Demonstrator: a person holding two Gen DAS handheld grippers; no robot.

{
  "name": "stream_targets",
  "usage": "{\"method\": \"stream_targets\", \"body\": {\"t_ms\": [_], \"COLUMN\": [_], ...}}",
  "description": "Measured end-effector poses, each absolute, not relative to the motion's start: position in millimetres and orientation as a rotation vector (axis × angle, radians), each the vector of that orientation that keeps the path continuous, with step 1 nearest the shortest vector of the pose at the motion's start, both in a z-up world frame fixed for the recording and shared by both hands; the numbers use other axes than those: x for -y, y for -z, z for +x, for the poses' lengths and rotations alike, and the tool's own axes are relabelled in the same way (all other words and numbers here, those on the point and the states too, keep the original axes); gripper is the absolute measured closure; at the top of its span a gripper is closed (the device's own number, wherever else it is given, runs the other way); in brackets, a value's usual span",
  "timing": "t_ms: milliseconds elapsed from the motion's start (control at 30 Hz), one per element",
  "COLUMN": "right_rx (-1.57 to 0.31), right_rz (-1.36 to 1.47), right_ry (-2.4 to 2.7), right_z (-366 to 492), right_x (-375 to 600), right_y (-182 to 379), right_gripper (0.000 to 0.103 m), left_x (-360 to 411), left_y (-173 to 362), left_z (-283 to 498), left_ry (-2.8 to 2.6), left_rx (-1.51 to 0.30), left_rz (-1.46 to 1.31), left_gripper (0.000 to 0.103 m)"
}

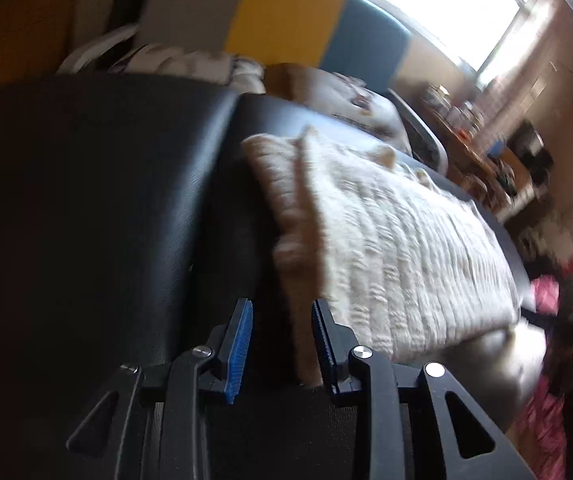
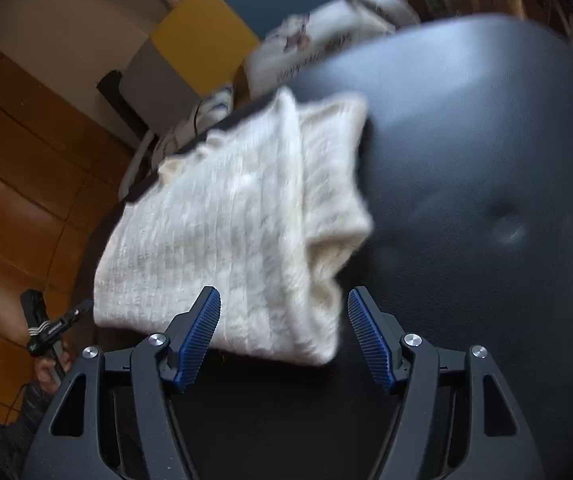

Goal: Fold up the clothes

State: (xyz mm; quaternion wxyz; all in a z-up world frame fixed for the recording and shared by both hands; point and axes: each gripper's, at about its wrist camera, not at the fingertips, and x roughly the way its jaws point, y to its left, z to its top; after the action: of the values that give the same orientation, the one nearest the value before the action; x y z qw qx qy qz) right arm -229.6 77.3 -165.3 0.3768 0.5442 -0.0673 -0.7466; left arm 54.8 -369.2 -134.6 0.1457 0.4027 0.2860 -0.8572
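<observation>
Left wrist view: looking down along the left claw [image 1: 282, 340], jaws standing at a middling gap, gripping nothing. Showing a cream knitted sweater [image 1: 386, 248], already folded into a long block, lying on the black padded bench [image 1: 106, 200]. Stretching from about eleven o'clock far out to four o'clock near the claw, long axis running diagonally. Sitting with its tan near edge just beyond the gap between the pads, a strip of it showing between them but not pinched. Blurring everywhere, so exact contact being hard to tell.

Right wrist view: looking down along the right claw [image 2: 284, 336], jaws spread wide, holding nothing. Showing the sweater [image 2: 230, 232] at twelve o'clock, running up toward eleven, its near folded edge lying between the two pads without either pressing on it. Catching the other gripper low at eight o'clock. Judging both claws to be about equally near, one at each side of the near end.
</observation>
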Motion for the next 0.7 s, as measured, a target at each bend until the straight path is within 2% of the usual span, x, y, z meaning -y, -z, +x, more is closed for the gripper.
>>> {"method": "stream_targets", "body": {"t_ms": [33,133,233,333,467,567,700], "right_rx": [0.093,0.118,0.007,0.047,-0.019,-0.085,-0.07], "right_rz": [1.398,1.399,1.324,1.225,1.162,1.184,1.244], "right_ry": [1.929,1.893,1.991,1.982,1.958,1.954,1.901], "right_z": [-224.3,-212.8,-199.0,-191.3,-190.1,-196.1,-205.8], "right_x": [-70.8,-71.0,-73.8,-66.9,-22.5,19.8,53.5], "right_y": [167.5,163.2,139.1,109.7,87.3,94.1,115.8], "right_gripper": [0.033,0.033,0.033,0.033,0.033,0.033,0.033], "left_x": [372.7,380.0,384.7,394.7,408.0,417.0,431.2], "left_y": [135.6,134.9,131.5,132.0,129.9,133.9,145.6], "left_z": [58.9,71.6,79.9,76.9,57.5,39.4,16.6], "left_ry": [2.454,2.468,2.522,2.556,2.583,2.573,2.536], "left_rx": [-0.857,-0.94,-0.977,-1.083,-1.174,-1.219,-1.356], "left_rz": [1.139,1.089,1.065,1.059,1.041,1.058,1.135], "left_gripper": [0.073,0.071,0.067,0.065,0.058,0.053,0.052]}}
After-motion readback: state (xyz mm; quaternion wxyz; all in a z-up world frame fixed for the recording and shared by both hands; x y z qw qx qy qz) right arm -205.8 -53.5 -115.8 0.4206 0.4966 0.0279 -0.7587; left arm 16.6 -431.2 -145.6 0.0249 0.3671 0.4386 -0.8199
